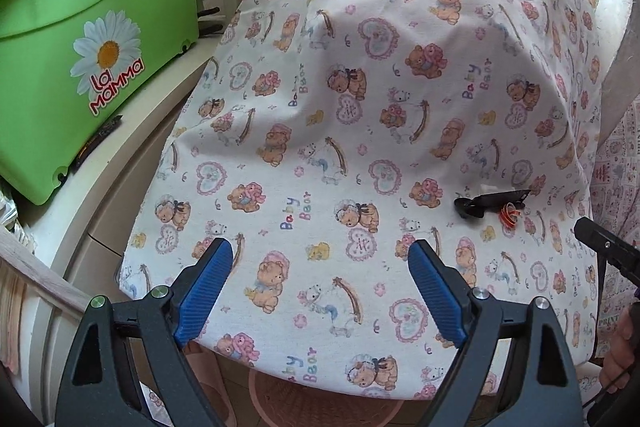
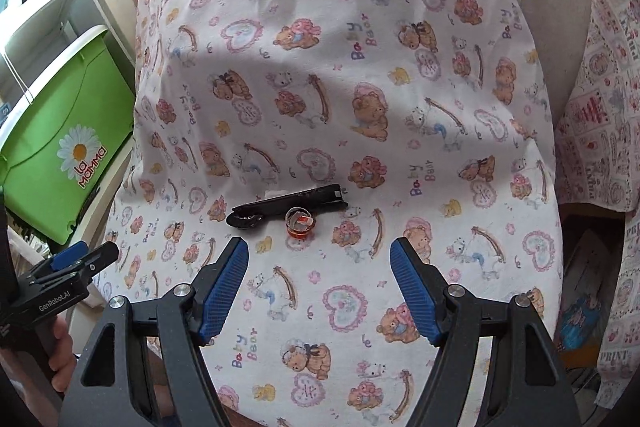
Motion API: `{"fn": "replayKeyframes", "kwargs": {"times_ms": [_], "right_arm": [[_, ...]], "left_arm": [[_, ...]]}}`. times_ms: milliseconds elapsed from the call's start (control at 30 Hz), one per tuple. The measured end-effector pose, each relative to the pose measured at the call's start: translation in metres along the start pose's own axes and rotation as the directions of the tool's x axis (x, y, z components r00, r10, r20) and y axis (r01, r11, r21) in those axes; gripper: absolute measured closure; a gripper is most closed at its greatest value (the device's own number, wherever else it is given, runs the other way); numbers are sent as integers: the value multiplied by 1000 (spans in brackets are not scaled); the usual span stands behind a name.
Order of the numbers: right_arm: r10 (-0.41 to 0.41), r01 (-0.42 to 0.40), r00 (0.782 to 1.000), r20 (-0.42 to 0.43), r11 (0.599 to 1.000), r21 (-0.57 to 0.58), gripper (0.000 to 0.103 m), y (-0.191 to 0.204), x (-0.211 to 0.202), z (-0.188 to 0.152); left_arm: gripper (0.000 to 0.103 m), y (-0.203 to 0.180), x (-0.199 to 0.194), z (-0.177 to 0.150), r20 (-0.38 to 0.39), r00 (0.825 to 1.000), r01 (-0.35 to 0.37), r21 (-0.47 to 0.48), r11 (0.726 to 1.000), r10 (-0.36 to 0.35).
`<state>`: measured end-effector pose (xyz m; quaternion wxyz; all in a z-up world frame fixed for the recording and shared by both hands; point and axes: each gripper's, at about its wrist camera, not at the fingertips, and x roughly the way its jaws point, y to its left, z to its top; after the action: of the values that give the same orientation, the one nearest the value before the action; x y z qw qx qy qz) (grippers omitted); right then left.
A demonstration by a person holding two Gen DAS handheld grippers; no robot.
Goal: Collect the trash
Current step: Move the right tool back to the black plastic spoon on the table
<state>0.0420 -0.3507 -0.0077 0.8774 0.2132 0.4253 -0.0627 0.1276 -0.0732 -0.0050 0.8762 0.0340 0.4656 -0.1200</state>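
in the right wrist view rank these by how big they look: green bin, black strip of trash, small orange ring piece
1. green bin, largest, though the frame edge cuts it off
2. black strip
3. orange ring piece, smallest; it lies just in front of the strip, so nearness hardly skews that pair

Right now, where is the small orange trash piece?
In the right wrist view, the small orange piece lies on the bear-print cloth, just in front of the long black item.
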Motion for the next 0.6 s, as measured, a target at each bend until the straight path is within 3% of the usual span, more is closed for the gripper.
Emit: {"fn": "replayKeyframes", "kwargs": {"times_ms": [200, 600], "right_arm": [[118, -111, 992, -38, 984, 139, 33, -17, 11, 7], [100, -84, 992, -77, 978, 192, 46, -17, 61, 37]], "left_arm": [[15, 1, 3, 4, -2, 1000, -6, -23, 1000, 6], [15, -8, 7, 13, 7, 1000, -27, -4, 1000, 27]]}}
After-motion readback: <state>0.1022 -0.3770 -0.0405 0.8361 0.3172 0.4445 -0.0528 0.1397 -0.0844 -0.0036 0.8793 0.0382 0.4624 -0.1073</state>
